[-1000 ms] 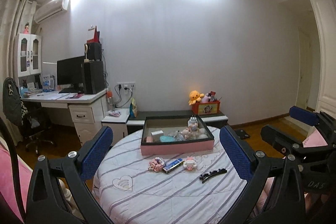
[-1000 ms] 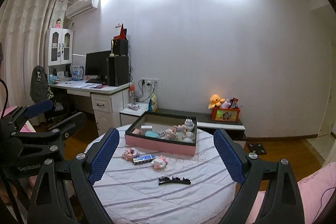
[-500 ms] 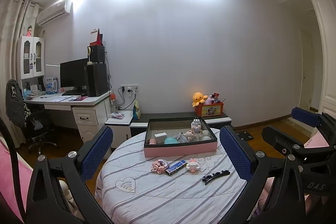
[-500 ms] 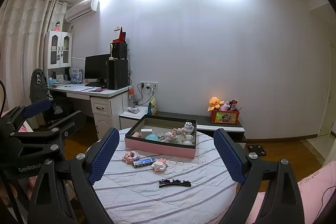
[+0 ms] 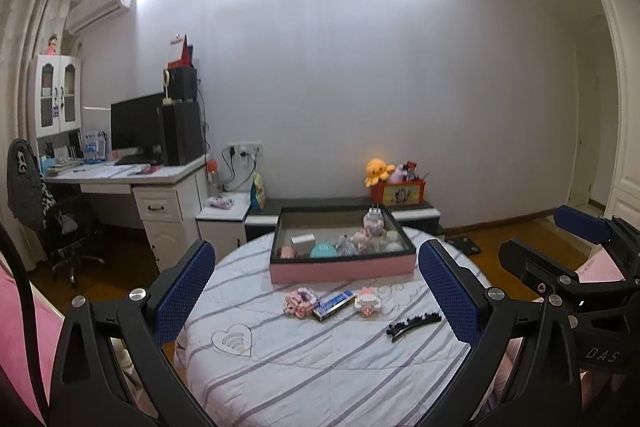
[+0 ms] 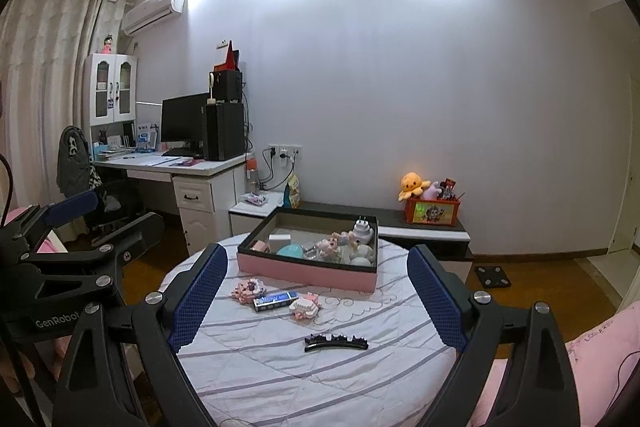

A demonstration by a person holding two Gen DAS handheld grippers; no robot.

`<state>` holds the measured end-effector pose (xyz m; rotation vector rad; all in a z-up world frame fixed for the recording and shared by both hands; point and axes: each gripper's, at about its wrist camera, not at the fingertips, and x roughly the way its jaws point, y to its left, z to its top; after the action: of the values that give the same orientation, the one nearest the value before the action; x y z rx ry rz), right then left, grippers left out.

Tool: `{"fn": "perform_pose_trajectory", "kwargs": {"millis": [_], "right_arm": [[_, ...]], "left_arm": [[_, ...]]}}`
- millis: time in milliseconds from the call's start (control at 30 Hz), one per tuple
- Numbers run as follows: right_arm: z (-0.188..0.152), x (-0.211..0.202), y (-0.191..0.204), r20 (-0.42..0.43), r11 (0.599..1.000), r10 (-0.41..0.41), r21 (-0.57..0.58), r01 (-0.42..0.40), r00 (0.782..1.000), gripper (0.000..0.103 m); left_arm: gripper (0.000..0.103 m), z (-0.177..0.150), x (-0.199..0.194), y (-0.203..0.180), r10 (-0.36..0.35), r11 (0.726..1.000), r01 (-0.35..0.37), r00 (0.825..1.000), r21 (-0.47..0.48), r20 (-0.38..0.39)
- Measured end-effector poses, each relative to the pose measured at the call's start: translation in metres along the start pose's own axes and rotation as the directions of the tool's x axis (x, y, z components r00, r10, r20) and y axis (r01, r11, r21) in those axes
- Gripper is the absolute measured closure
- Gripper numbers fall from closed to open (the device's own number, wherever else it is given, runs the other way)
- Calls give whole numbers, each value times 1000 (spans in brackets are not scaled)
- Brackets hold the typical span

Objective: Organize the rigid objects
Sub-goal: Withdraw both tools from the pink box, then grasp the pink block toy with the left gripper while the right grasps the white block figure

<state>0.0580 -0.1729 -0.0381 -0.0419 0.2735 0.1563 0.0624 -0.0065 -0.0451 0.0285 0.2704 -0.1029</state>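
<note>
A pink box [image 5: 340, 269] [image 6: 308, 273] with a dark rim holds several small toys on a round table [image 5: 320, 363] [image 6: 280, 359] with a striped cloth. In front of it lie a pink block toy [image 5: 299, 302] [image 6: 248, 289], a blue packet [image 5: 334, 305] [image 6: 276, 301], a second pink-and-white block toy [image 5: 367, 301] [image 6: 306, 305] and a black hair clip [image 5: 414, 323] [image 6: 336, 342]. My left gripper [image 5: 316, 291] stands open, well short of the objects, nothing between its fingers. My right gripper [image 6: 316, 295] is open too, empty, at the same distance. Each gripper shows at the edge of the other's view.
A white desk [image 5: 132, 179] with a monitor and a black office chair [image 5: 44, 203] stand at the left. A low dark bench [image 6: 400, 227] along the wall carries a red toy box with an orange plush [image 6: 414, 185]. Pink bedding [image 6: 592, 359] lies at the right.
The left wrist view has tipped slightly down and shifted, so the table and box sit a little higher and nearer the middle. The right gripper's view is almost the same. Both grippers stay open.
</note>
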Motion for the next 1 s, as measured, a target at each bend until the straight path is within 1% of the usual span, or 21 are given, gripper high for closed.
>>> {"fn": "perform_pose_trajectory", "kwargs": {"millis": [133,233,267,333,433,567,700,900,1000], "right_arm": [[-14,21,-8,-61,1000,7,20,-6,998,10],[-26,39,-17,-109,999,11,42,-7,994,10],[-31,45,-20,-130,999,14,52,-7,991,10],[-41,56,-23,-160,998,20,65,-10,987,10],[-55,75,-27,-217,997,30,75,-14,976,10],[-72,105,-32,-288,995,46,95,-20,956,10],[-85,134,-33,-348,993,65,115,-27,935,10],[-95,185,-22,-426,991,98,124,-49,900,10],[-100,211,-16,-461,991,100,120,-50,882,10]], "left_arm": [[0,-15,26,-5,-8,1000,8,997,4,-72],[0,-31,51,-9,-26,1000,28,989,11,-147],[0,-39,62,-11,-31,999,33,982,11,-184],[0,-51,77,-12,-34,999,38,973,12,-229],[0,-72,102,-14,-34,999,40,951,13,-307],[0,-91,127,-10,-27,1000,28,928,-3,-373],[0,-102,147,2,-3,1000,-2,910,-11,-414],[0,-114,182,24,39,998,-60,879,-30,-475],[0,-118,203,34,40,997,-70,864,-42,-503]]}}
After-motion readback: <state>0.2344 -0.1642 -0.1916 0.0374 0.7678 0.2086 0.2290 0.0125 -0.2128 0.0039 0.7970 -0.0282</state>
